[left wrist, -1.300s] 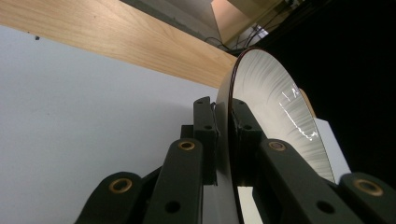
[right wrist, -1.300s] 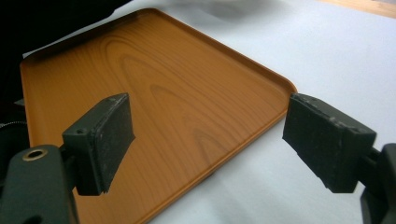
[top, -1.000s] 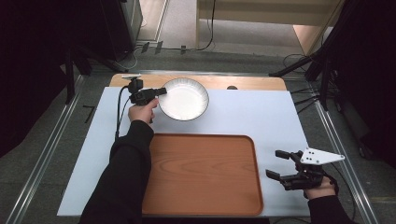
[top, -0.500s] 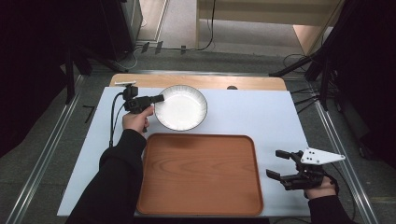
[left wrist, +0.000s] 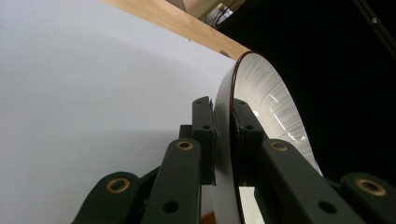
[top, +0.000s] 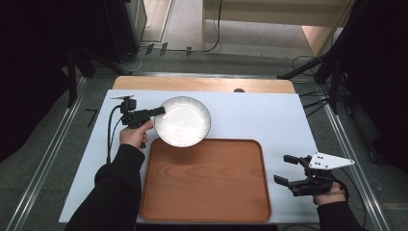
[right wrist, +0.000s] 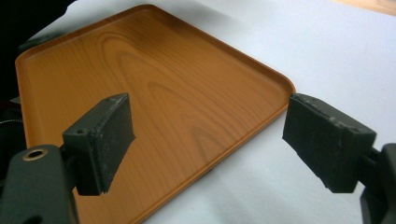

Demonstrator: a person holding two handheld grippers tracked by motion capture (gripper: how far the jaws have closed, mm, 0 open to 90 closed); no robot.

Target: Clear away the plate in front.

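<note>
Pinching the rim of a white plate (top: 183, 121) with the left gripper (top: 156, 112), plate overhanging the wooden tray's (top: 207, 183) far edge, holding the right gripper (top: 287, 169) spread wide beside the tray.

We note the tray (top: 207, 192) at the table's (top: 269, 115) near middle. The plate (top: 183, 121) sits behind it, its near rim overlapping the tray's far left edge. The left gripper (top: 161, 111) is at the plate's left rim; the right gripper (top: 284, 169) is just right of the tray.
</note>
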